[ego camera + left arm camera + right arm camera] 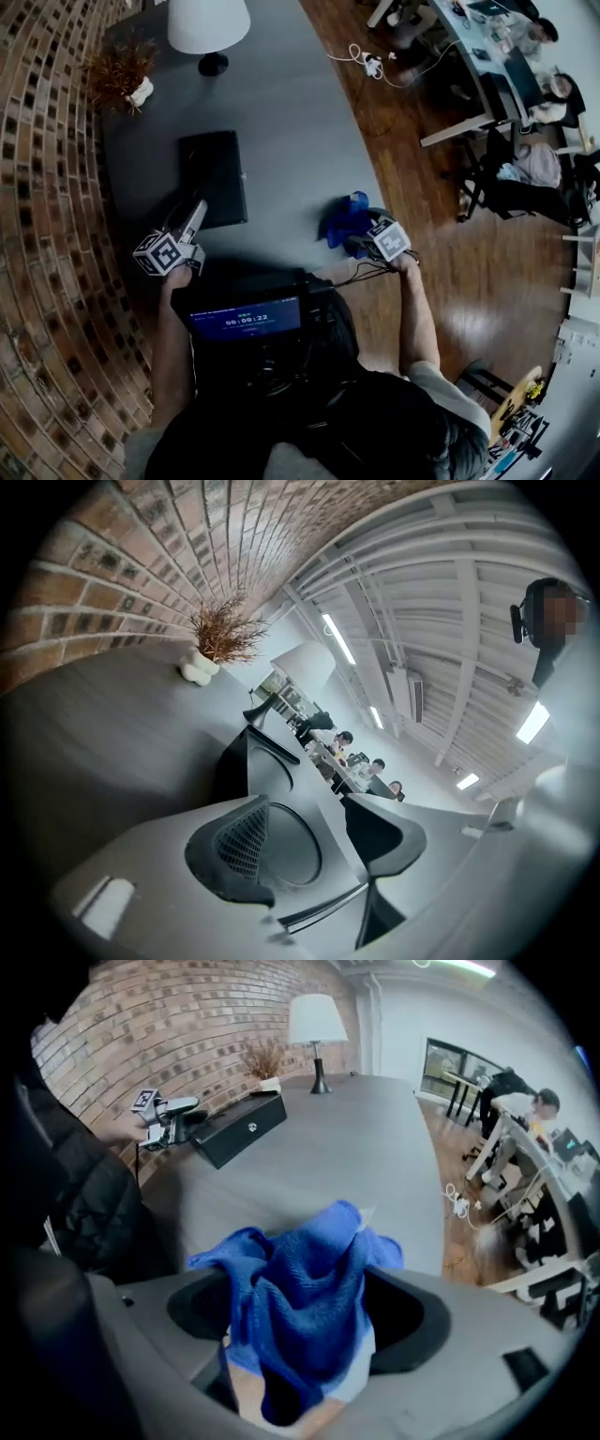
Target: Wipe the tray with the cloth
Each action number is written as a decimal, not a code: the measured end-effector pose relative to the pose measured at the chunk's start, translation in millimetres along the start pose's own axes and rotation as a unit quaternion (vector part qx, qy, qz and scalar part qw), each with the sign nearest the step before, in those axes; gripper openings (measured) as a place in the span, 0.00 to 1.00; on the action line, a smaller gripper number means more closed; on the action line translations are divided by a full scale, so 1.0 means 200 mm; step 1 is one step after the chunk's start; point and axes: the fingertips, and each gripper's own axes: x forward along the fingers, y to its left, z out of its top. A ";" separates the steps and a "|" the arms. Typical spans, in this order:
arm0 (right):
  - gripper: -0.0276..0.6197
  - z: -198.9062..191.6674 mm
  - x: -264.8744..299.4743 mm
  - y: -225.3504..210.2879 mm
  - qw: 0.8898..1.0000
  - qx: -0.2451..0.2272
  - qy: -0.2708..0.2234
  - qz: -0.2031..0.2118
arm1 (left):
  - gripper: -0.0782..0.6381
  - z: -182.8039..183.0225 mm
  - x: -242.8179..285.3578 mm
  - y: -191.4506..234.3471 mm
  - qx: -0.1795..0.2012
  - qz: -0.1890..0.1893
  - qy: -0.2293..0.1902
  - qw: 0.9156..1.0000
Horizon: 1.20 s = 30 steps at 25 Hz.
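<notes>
Head view: the tray (217,173) is clamped at its near rim by the left gripper (194,216), apparently to be steadied for wiping. The blue cloth (343,221) is heaped at the table (300,112) edge, well apart from it, ungripped between the spread jaws of the right gripper (300,1314).

Grey table (300,141), long, running along a brick wall. A black tray (214,178) sits flat on it, straight ahead of the left gripper (197,211), whose jaws grip its near wall. Well beyond that gripper stand a white-shaded lamp (208,28) and, nearer the wall, a dried plant (117,73) in a white vase. A blue cloth (342,220) is bunched at the table's right edge, loose between the wide-apart jaws of the right gripper (302,1309), well apart from the tray.
</notes>
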 end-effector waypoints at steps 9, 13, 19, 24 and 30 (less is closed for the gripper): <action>0.62 1.03 0.12 0.72 0.963 -0.141 -0.164 0.160 | 0.46 0.00 -0.03 0.03 -0.030 -0.012 -0.018 0.999; 0.63 1.20 0.50 0.91 0.938 0.030 -0.118 0.326 | 0.46 0.00 -0.03 0.03 -0.032 -0.007 -0.020 0.999; 0.60 1.32 0.57 0.94 0.943 0.027 -0.110 0.312 | 0.46 0.01 -0.04 0.02 -0.021 0.018 -0.031 0.999; 0.60 1.36 0.49 0.87 0.941 -0.005 -0.125 0.313 | 0.43 0.01 -0.05 0.06 -0.041 0.020 -0.035 0.998; 0.36 1.43 0.63 0.57 0.937 -0.333 -0.083 0.070 | 0.43 0.01 -0.03 0.02 -0.020 0.019 -0.028 0.999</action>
